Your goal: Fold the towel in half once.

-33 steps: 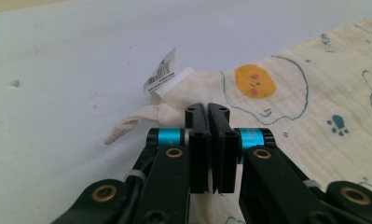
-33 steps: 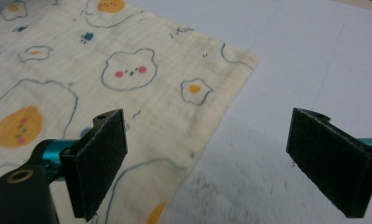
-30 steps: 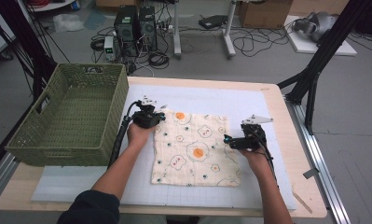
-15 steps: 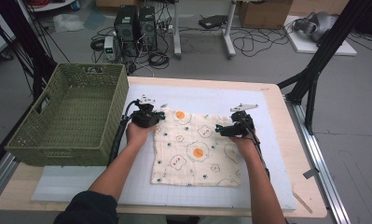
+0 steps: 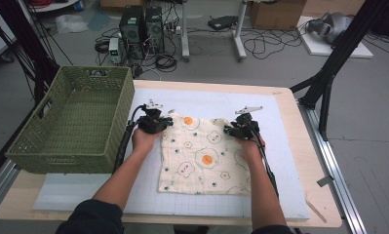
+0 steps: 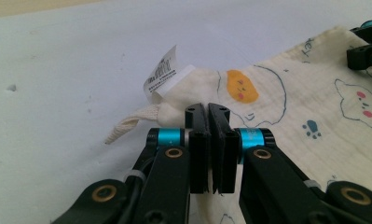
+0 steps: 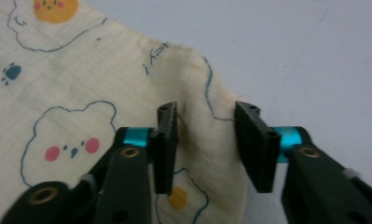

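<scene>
Both far corners of the cloth [image 5: 204, 153], lying flat on the white mat [image 5: 284, 146], are engaged; left gripper [image 6: 207, 109] is clamped on its corner; right gripper [image 7: 207, 122], newly arrived from the right edge, has been closing, the raised fold between its jaws not yet pinched; lifting can follow.

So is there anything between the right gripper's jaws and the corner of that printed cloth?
Nothing visible. The right gripper has just been closing, and a raised fold of the cloth corner already sits between its jaws.
</scene>
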`<move>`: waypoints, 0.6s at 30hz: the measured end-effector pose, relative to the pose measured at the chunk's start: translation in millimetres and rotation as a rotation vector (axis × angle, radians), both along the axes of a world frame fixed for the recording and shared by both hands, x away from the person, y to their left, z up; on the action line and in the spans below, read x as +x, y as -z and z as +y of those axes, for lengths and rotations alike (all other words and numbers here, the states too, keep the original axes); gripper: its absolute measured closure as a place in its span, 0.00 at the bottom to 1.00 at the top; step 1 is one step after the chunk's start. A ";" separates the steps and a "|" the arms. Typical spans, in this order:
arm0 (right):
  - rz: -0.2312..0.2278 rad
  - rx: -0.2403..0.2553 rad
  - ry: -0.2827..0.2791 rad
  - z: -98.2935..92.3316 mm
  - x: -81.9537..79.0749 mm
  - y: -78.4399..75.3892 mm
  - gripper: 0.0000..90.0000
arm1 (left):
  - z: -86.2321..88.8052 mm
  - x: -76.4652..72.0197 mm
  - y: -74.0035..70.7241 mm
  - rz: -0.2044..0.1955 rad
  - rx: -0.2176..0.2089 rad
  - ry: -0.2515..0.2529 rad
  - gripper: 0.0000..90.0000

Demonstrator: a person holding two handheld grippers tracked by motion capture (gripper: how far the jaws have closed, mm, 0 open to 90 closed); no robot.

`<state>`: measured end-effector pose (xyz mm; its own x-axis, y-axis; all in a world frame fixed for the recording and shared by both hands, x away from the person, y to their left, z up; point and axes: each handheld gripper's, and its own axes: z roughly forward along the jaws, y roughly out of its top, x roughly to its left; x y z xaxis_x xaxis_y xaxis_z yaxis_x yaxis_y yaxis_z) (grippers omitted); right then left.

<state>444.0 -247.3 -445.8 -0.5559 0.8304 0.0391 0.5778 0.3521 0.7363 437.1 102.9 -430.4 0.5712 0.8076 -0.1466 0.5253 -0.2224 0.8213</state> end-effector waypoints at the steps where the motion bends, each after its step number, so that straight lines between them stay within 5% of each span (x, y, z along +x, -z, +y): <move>1: 0.013 0.015 0.003 -1.2 -0.2 -0.3 0.83 | 0.6 0.3 0.0 0.003 0.002 0.000 0.96; 4: 0.024 0.036 -0.019 -2.3 0.2 0.2 0.94 | 1.2 0.7 0.8 0.006 0.006 -0.003 0.96; 9: -0.003 -0.024 -0.032 2.1 -1.6 -2.6 0.96 | 3.0 1.8 -1.0 -0.010 0.002 -0.019 0.96; 18: -0.115 0.009 0.001 -4.7 -6.4 -18.2 0.96 | 7.7 -0.4 -13.0 -0.071 -0.076 -0.030 0.96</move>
<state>437.6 -252.0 -427.7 -0.5563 0.8308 -0.0176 0.4897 0.3449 0.8008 436.7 110.6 -417.4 0.5580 0.8127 -0.1679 0.4703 -0.1430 0.8708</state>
